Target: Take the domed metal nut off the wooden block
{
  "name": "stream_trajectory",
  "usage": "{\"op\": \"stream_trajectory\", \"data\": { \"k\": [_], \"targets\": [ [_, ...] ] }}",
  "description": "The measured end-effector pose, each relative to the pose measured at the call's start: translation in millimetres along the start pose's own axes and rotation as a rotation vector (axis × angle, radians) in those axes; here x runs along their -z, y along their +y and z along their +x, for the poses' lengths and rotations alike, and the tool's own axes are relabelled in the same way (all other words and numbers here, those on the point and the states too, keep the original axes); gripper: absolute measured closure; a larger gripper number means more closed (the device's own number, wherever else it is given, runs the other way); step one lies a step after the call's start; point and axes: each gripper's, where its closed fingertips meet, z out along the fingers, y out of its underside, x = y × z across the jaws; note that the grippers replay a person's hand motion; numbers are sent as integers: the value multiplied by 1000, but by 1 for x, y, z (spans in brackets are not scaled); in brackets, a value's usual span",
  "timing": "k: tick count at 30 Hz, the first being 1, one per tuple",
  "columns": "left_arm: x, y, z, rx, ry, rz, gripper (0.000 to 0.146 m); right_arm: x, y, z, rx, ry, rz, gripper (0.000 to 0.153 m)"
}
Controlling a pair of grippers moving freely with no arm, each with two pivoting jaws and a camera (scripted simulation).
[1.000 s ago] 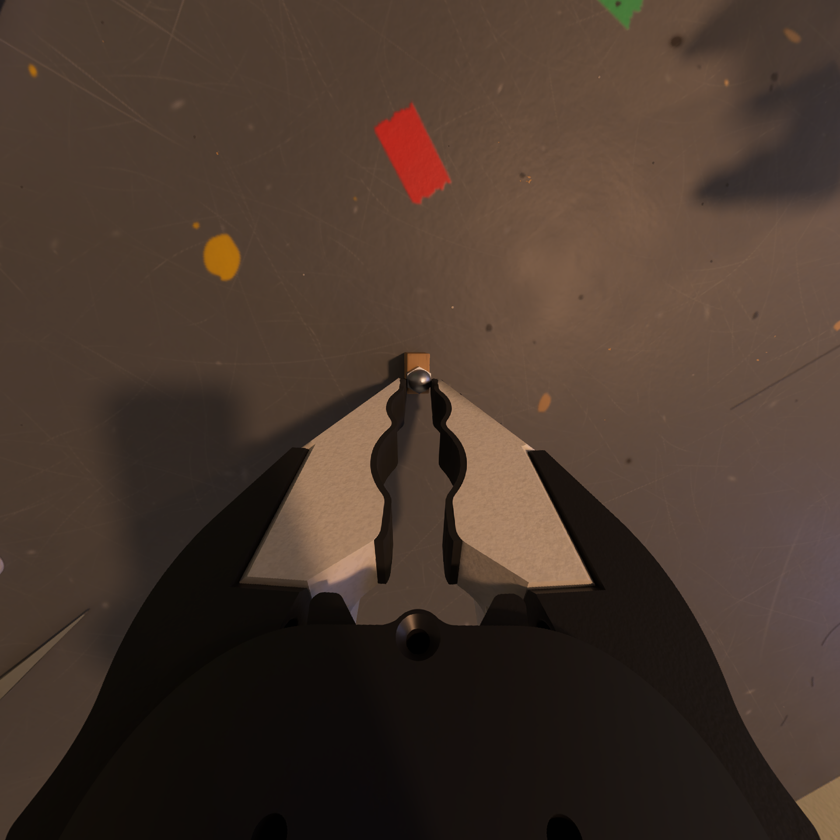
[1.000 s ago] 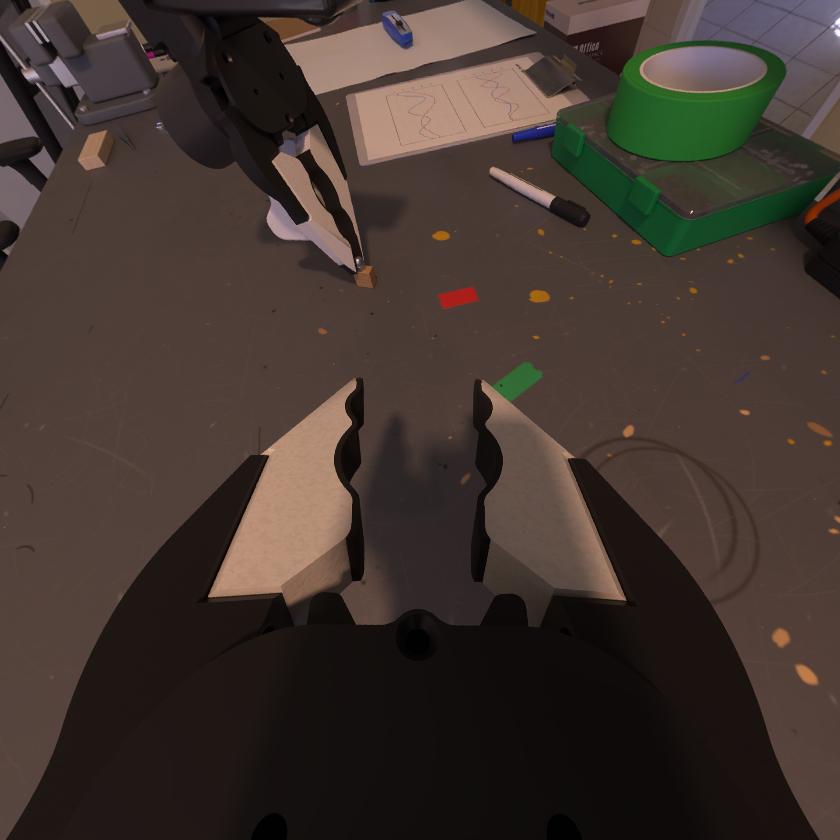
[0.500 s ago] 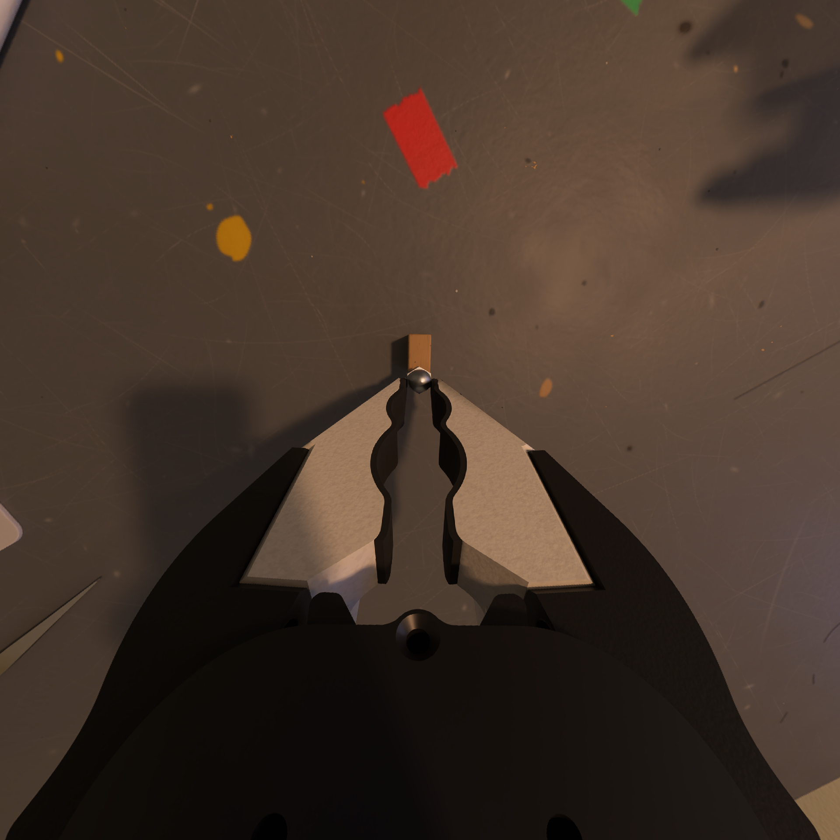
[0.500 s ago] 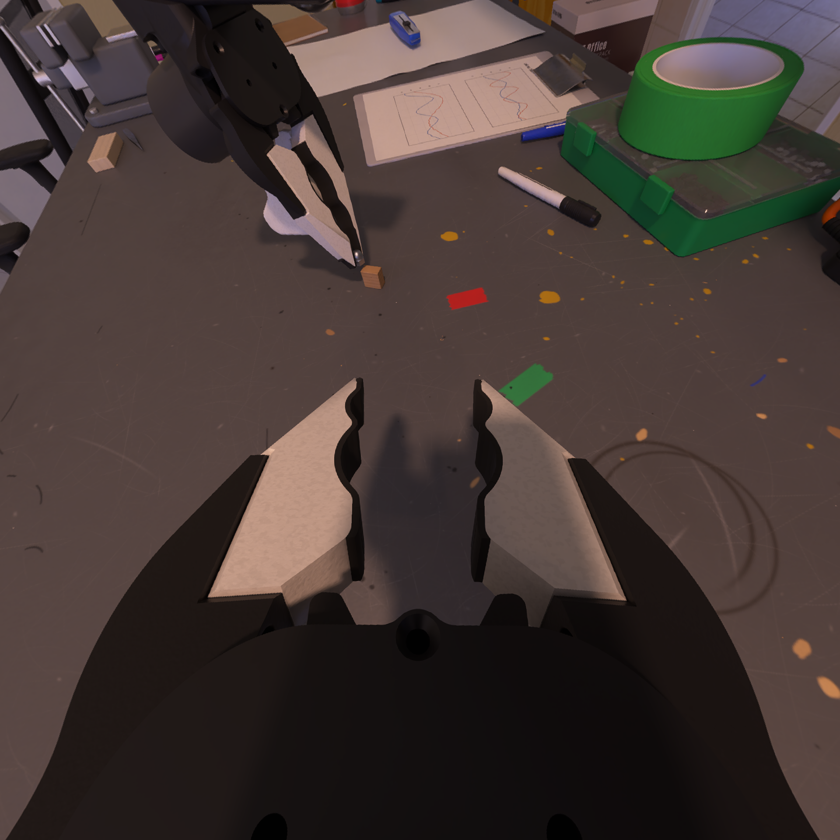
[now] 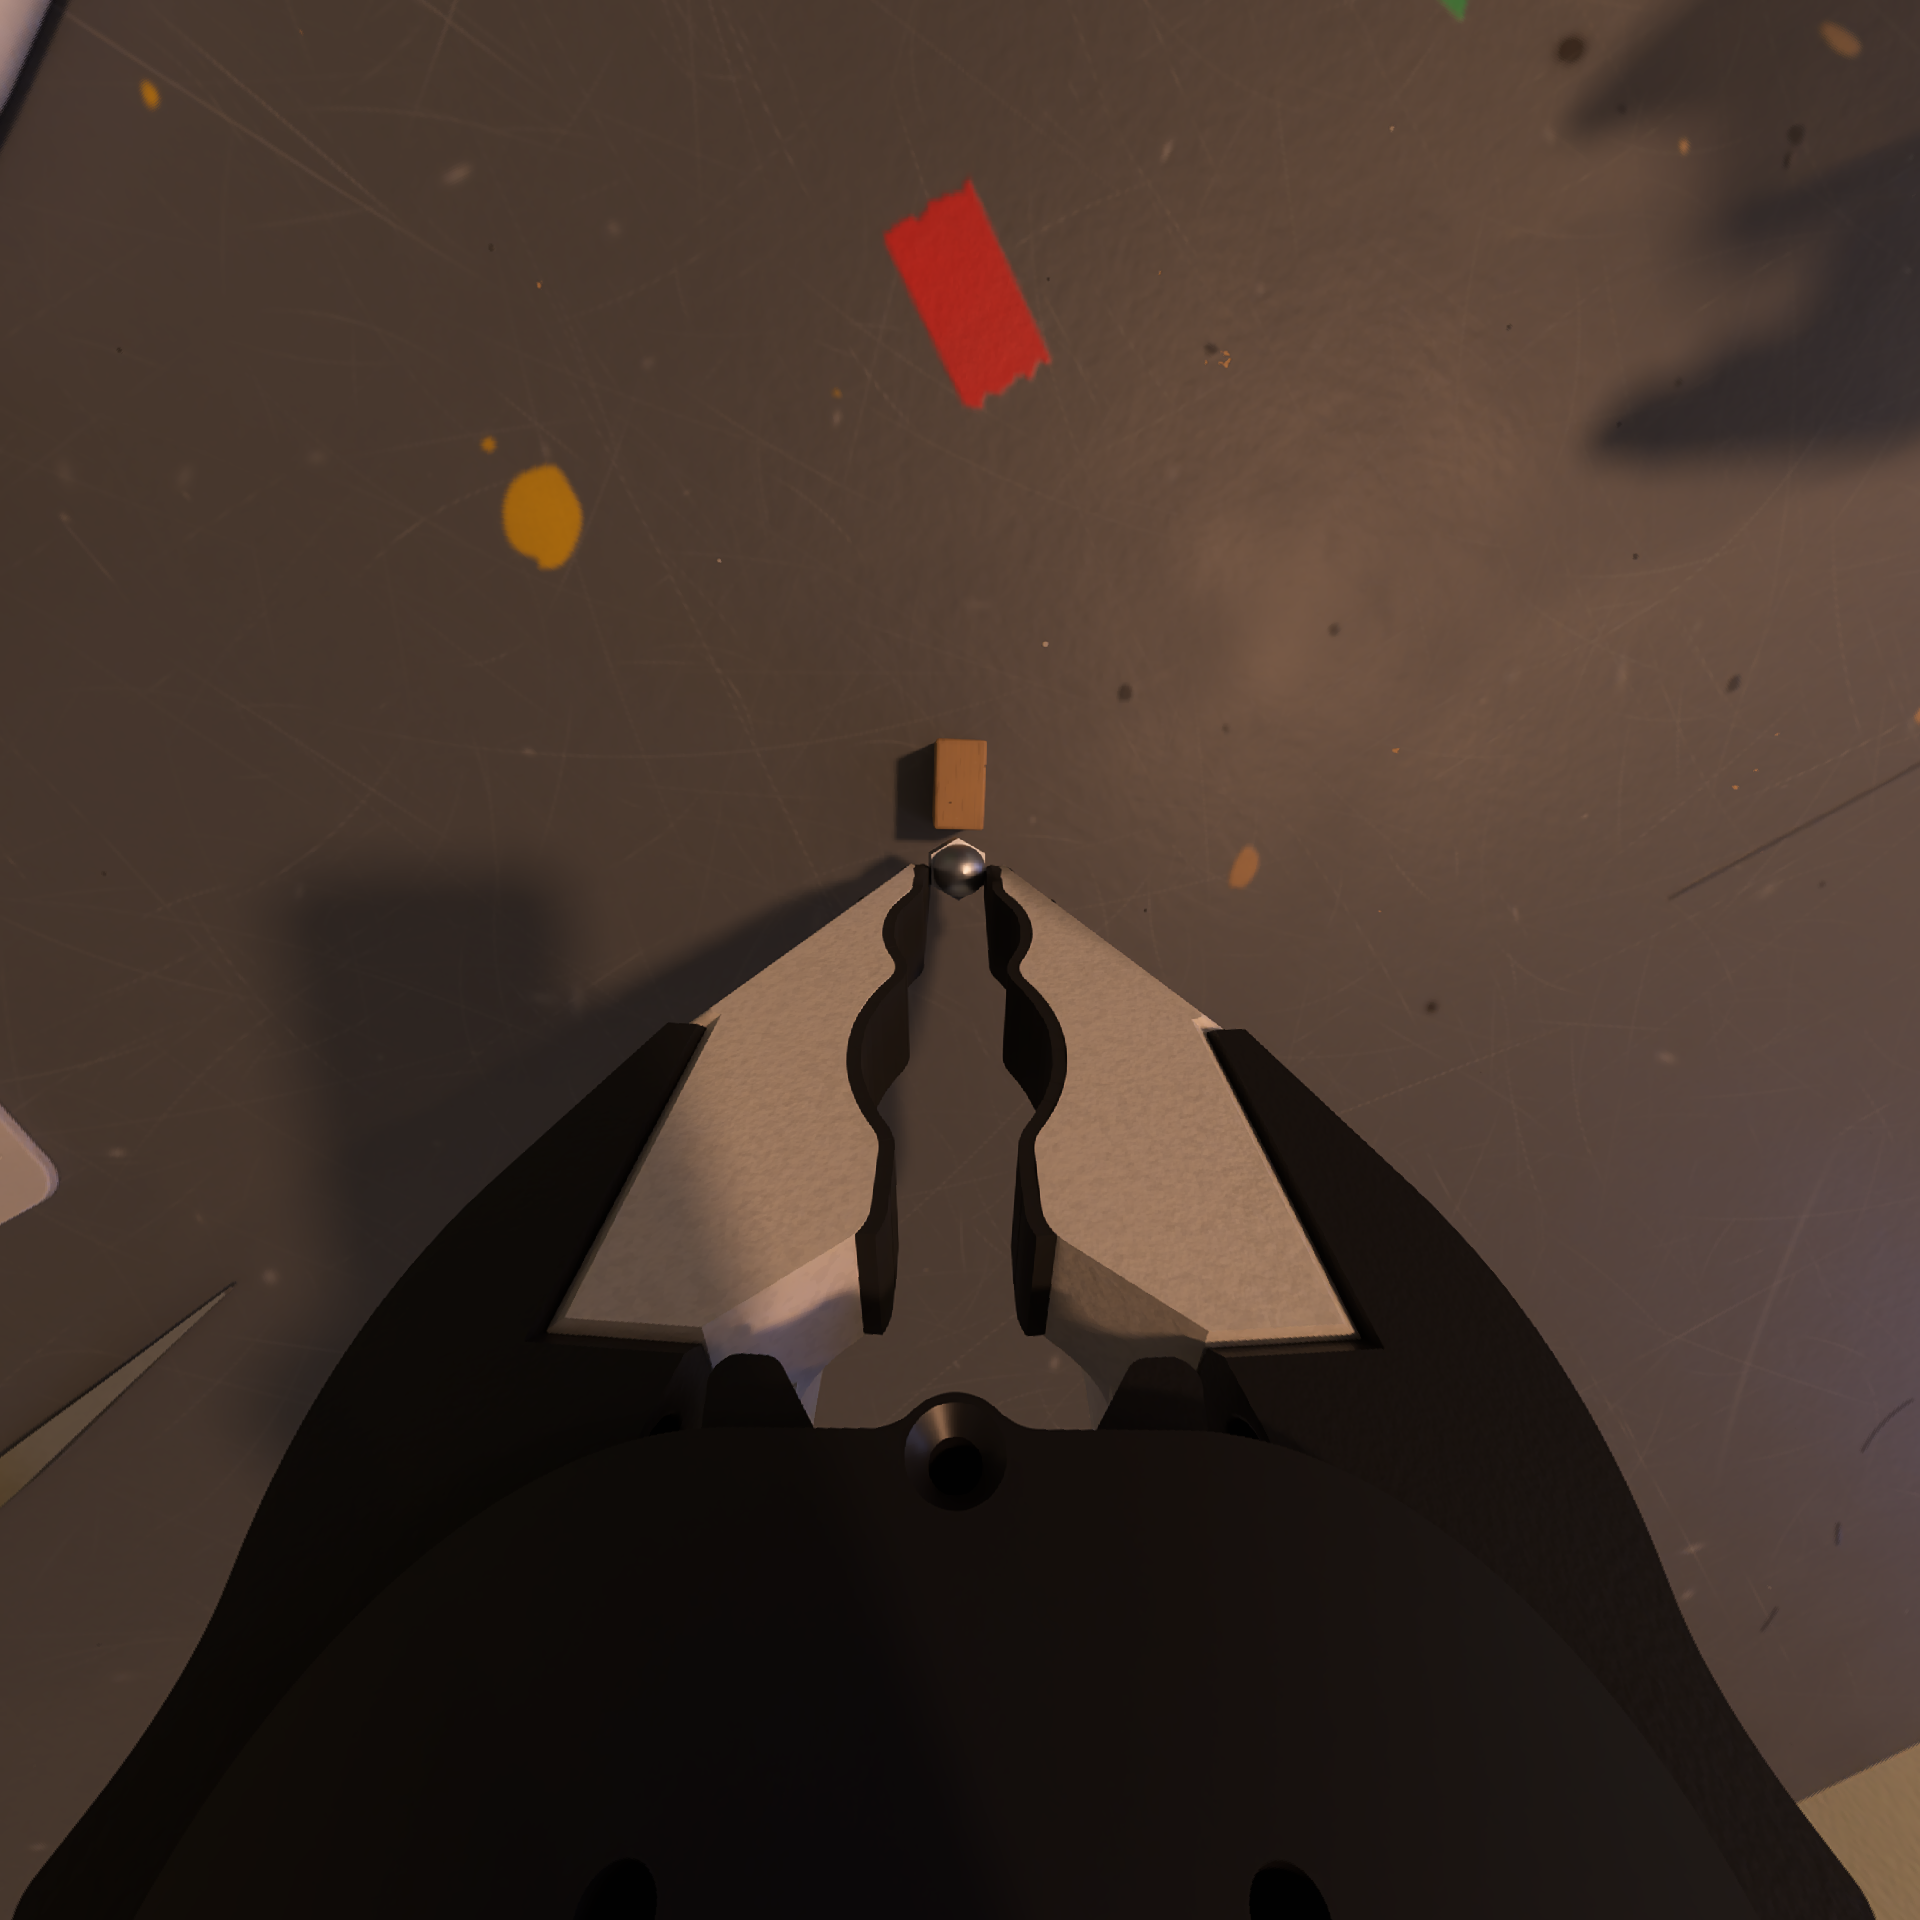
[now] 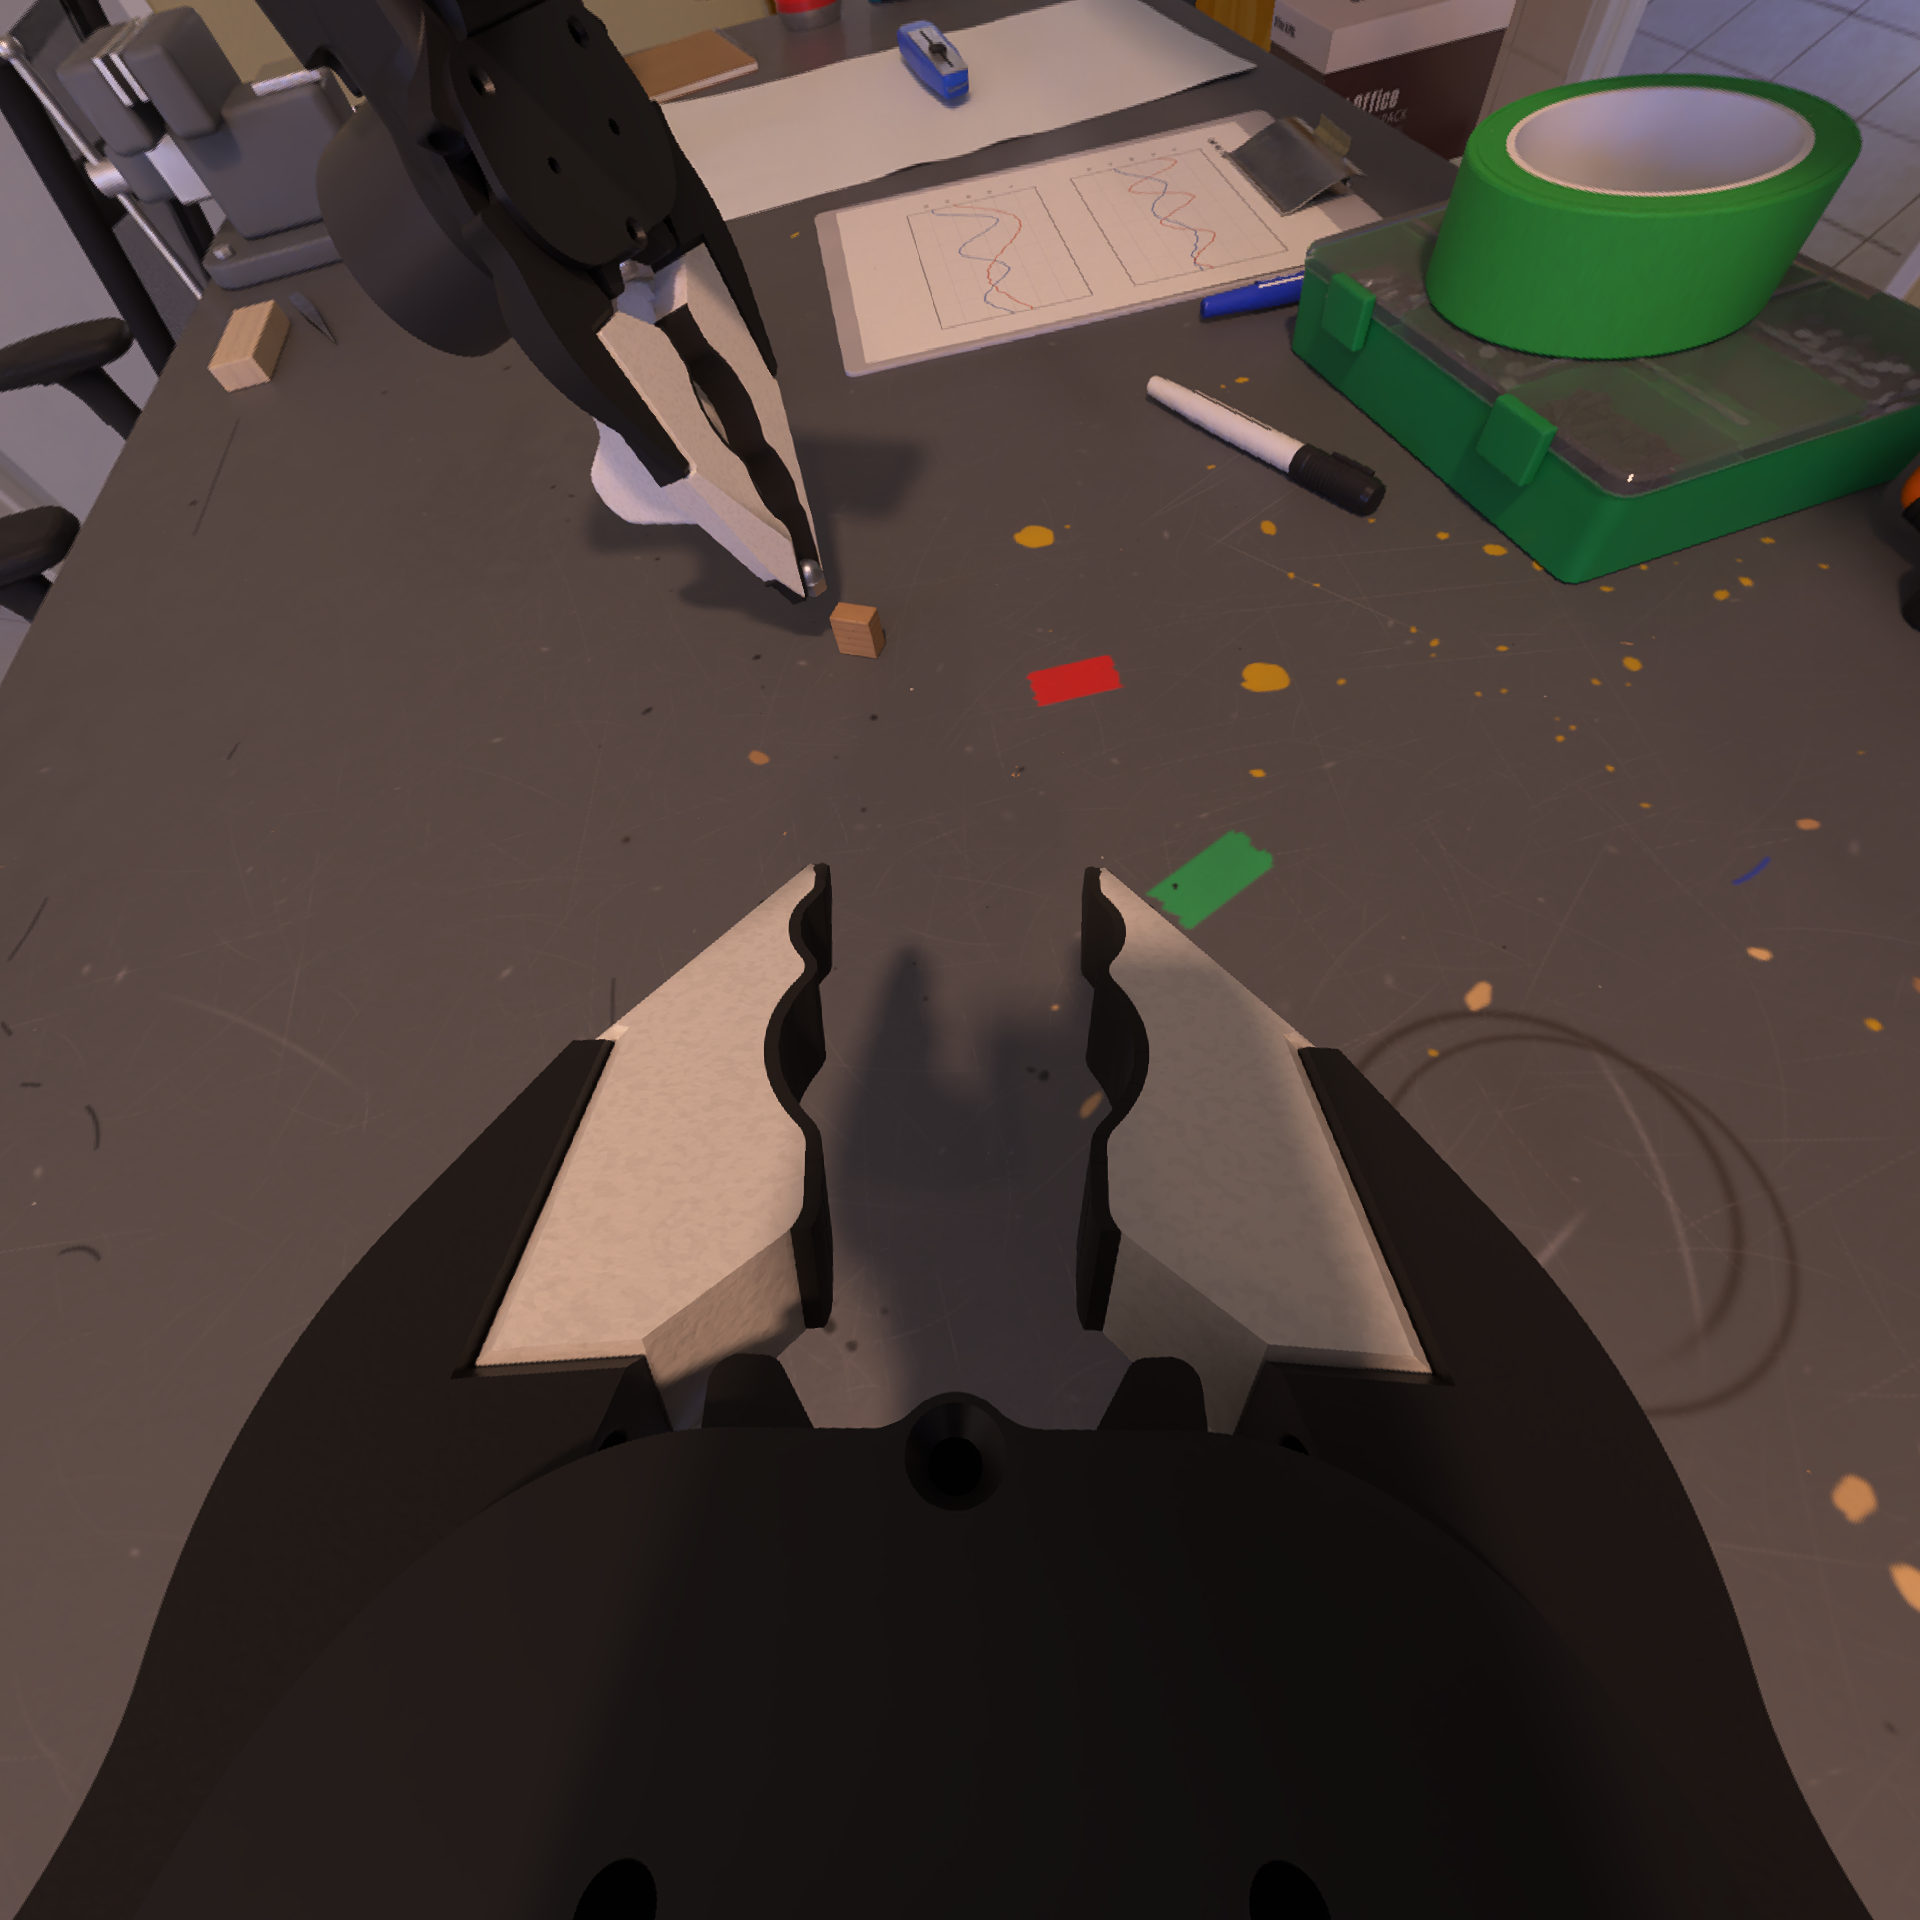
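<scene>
A: How much room is there around the left tongs (image 5: 957, 871)?

B: Bare dark surface (image 5: 1351, 644) on every side. They are clenched on the nut (image 5: 957, 867), pinched at the very tips. The block (image 5: 960, 784) sits just ahead of the tips, apart from the nut and alone on the surface.

A: Anything in the way?

B: Nothing close. A red tape scrap (image 5: 966, 294) lies well ahead of the tips, and an orange paint blot (image 5: 541, 516) ahead to their left. From the right tongs (image 6: 956, 894), released with a wide gap, a green tape scrap (image 6: 1211, 878) lies just beside the right tip; a marker (image 6: 1262, 445), a clipboard (image 6: 1081, 244) and a green case (image 6: 1621, 457) carrying a green tape roll (image 6: 1642, 218) lie far ahead to the right.

A: What differs from a second ago?

B: Then the nut sat on the block with the left tips around it. Now it is lifted clear, with a gap showing between nut and block.
</scene>
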Motion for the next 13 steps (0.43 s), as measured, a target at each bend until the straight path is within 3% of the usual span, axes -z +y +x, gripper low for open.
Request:
{"op": "stream_trajectory", "data": {
  "k": [13],
  "targets": [
    [7,2,-2,9,-13,10,136,-2,0,-1,1,-5,-4,104]
  ]
}}
